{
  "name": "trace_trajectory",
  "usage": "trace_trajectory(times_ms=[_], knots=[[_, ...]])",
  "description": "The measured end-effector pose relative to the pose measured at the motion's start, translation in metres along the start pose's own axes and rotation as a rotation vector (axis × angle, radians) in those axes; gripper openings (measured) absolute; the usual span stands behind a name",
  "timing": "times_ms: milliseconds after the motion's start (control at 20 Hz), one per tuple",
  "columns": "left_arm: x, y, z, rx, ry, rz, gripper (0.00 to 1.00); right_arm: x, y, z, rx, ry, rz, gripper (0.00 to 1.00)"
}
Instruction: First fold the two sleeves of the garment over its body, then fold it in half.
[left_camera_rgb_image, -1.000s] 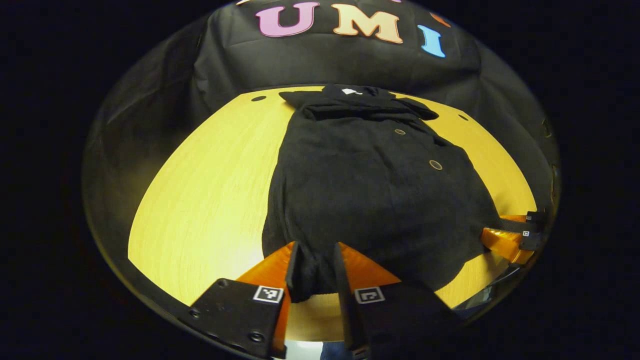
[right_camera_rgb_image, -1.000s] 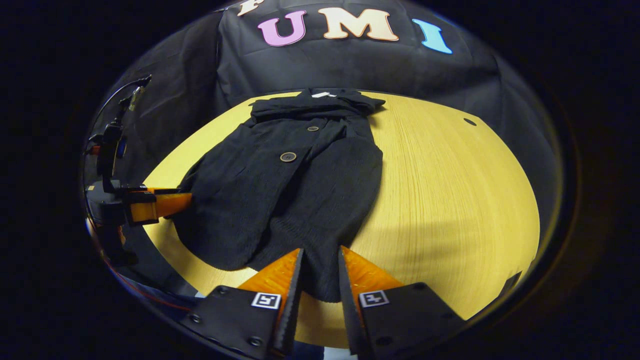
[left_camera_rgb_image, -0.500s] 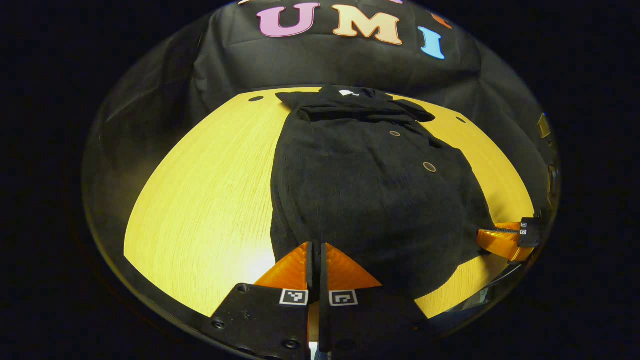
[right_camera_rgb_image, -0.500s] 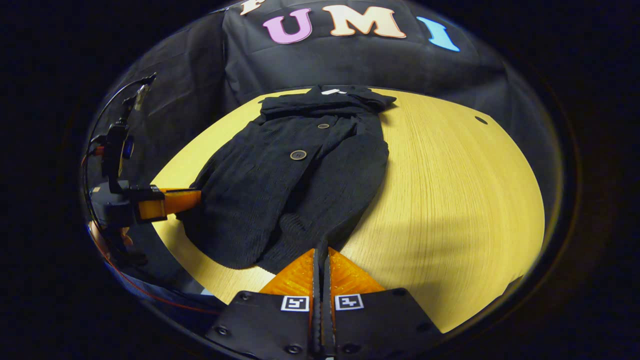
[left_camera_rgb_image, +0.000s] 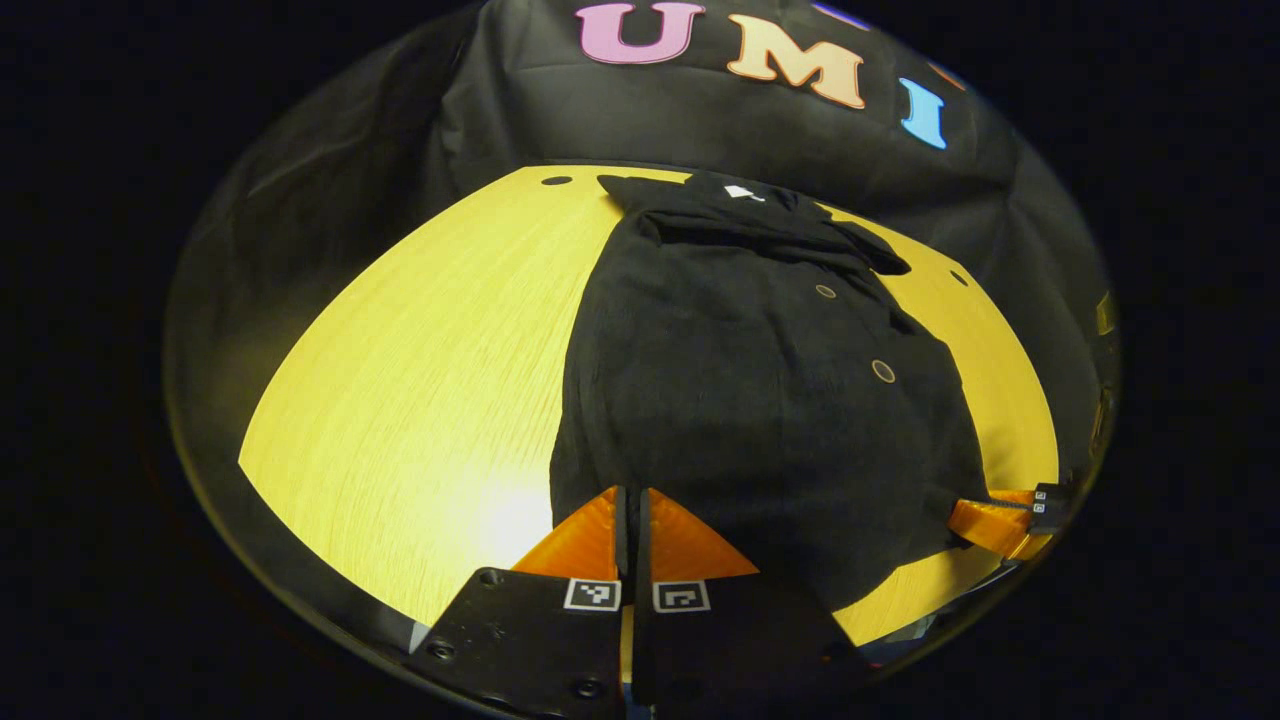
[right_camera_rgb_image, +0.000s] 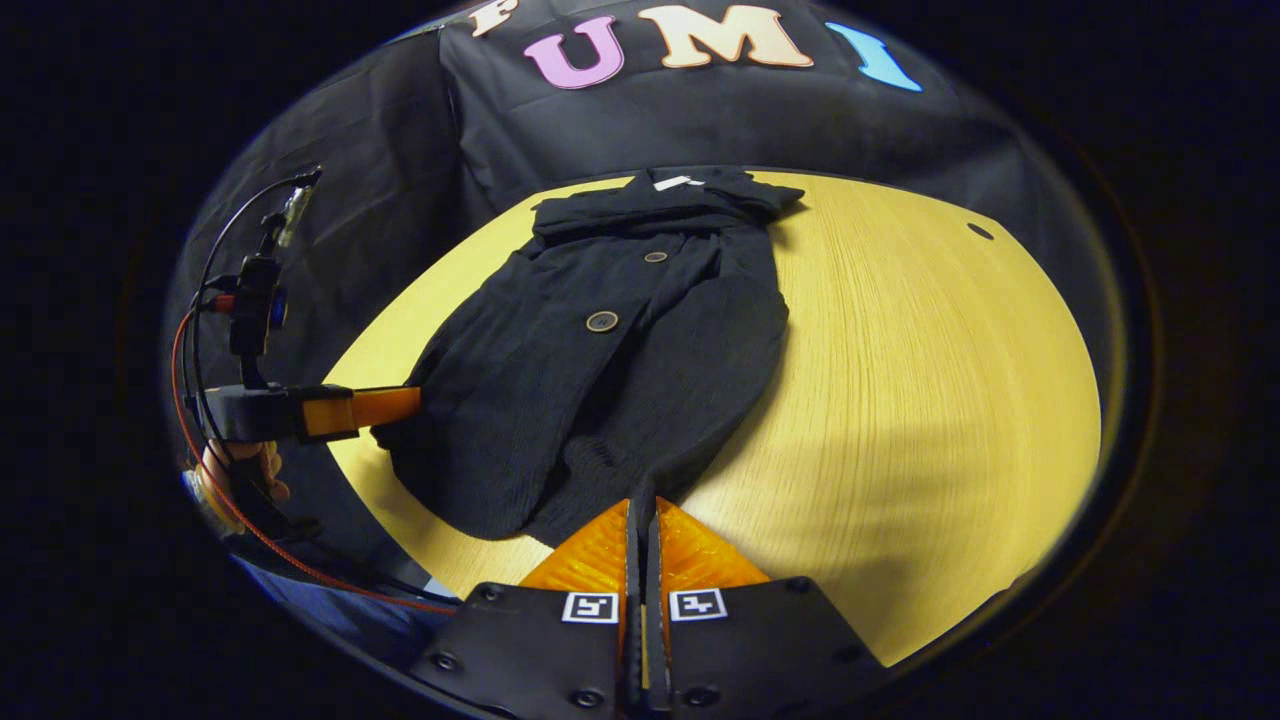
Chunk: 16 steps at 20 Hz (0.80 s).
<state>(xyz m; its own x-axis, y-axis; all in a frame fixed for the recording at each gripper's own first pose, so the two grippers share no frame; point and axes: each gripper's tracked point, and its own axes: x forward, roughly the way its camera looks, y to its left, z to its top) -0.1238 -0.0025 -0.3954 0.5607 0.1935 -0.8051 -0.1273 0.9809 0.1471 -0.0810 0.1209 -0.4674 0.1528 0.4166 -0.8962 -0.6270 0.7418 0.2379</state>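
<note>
Pinching garment (left_camera_rgb_image: 760, 400) hem: both grippers' fingers closed, hem edge hidden.

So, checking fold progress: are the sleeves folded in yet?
Folded: both sleeves lie over the garment, none spread on the table.

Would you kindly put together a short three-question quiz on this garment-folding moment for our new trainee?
1. True or false: both sleeves already lie folded over the body of the black garment.
2. What does each gripper pinch? A) the collar B) the near hem C) a button
3. Fill in: the garment lies on a ___ table.

Key:
1. True.
2. B: the left gripper and the right gripper are each shut on the near hem, at opposite corners.
3. Wooden.
</note>
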Motion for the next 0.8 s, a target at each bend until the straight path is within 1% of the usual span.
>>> trace_trajectory(times_ms=[200,450,650,800], knots=[[-0.014,-0.003,0.018,-0.028,-0.052,0.018,0.0,-0.005,-0.002,0.013,-0.021,-0.015,0.026,0.04],[-0.025,-0.006,0.048,-0.003,-0.104,0.017,0.0,-0.017,-0.003,0.053,0.061,-0.092,0.054,0.05],[-0.025,-0.009,0.083,-0.014,-0.153,-0.023,0.0,-0.021,-0.007,0.087,0.127,-0.153,0.044,0.04],[-0.019,-0.01,0.109,0.014,-0.177,-0.066,0.0,-0.021,-0.007,0.109,0.16,-0.181,0.029,0.04]])
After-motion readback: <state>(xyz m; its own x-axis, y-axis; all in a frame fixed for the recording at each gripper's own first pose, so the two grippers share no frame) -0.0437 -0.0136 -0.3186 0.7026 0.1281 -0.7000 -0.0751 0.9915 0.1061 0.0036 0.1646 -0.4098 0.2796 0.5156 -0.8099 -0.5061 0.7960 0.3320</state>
